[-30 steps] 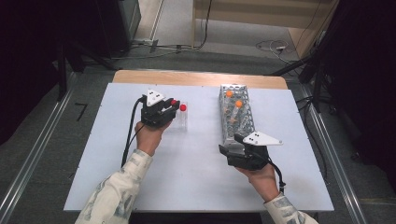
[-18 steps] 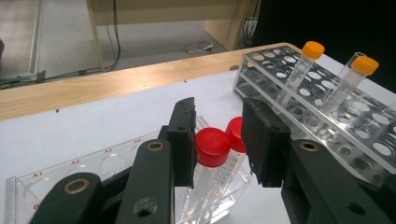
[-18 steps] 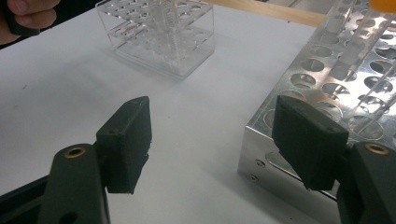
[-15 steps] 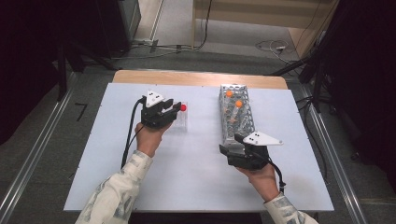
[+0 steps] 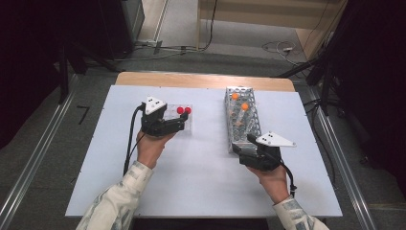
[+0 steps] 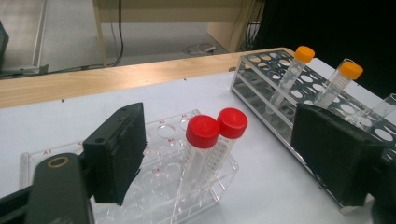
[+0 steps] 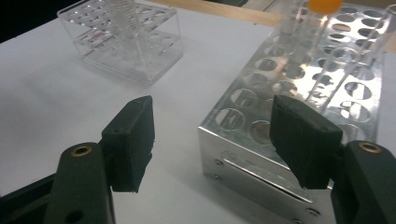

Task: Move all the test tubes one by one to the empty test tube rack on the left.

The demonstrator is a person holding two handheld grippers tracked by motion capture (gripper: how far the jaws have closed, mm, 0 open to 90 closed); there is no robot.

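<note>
Your left gripper (image 5: pixel 181 123) sits wide open over the clear plastic rack (image 5: pixel 187 125), jaws spread and gripping nothing. From the left gripper view, the two red-capped tubes (image 6: pixel 215 127) stand upright side by side between your jaws, at about 12 o'clock ahead of the tool, touching neither pad. They stand in holes at one end of that clear rack (image 6: pixel 161 186), whose other holes look empty from here.

Out at 2 o'clock from that gripper lies the long metal rack (image 6: pixel 275 100), with two orange-capped tubes (image 6: pixel 303 54) standing in its far half.

Your right gripper (image 5: pixel 245 144) is open wide too, nothing between the jaws. In the right gripper view, the near corner of the metal rack (image 7: pixel 252 144) lies between the two pads; whether the right-hand pad touches it, I cannot tell. One orange cap (image 7: pixel 324 5) shows at 1 o'clock, and the clear rack (image 7: pixel 126 42) sits off at 11 o'clock.

Both racks rest on the white table (image 5: pixel 191 182), well apart from each other.
</note>
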